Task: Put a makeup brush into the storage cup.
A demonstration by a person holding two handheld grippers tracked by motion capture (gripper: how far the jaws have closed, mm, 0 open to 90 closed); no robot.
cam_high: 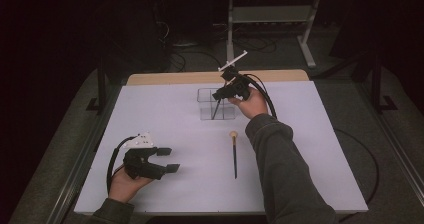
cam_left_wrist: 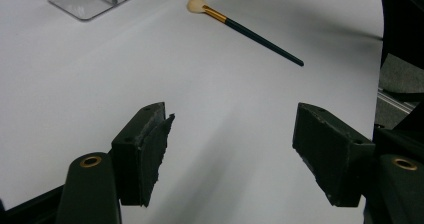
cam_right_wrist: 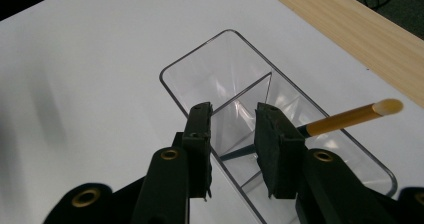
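Brush (cam_right_wrist: 345, 116) leans in the clear organizer (cam_right_wrist: 200, 59) below the right gripper (cam_right_wrist: 232, 149), jaws slightly apart, seemingly releasing; the left gripper (cam_left_wrist: 230, 154), jaws wide apart, idles.

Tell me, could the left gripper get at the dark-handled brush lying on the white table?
Probably yes: the left gripper is open, and bare white table lies between it and the dark-handled brush, nothing blocking.

Brush (cam_right_wrist: 345, 116) handle behind right tool (cam_right_wrist: 232, 134) jaw — organizer (cam_right_wrist: 200, 69) cut off below
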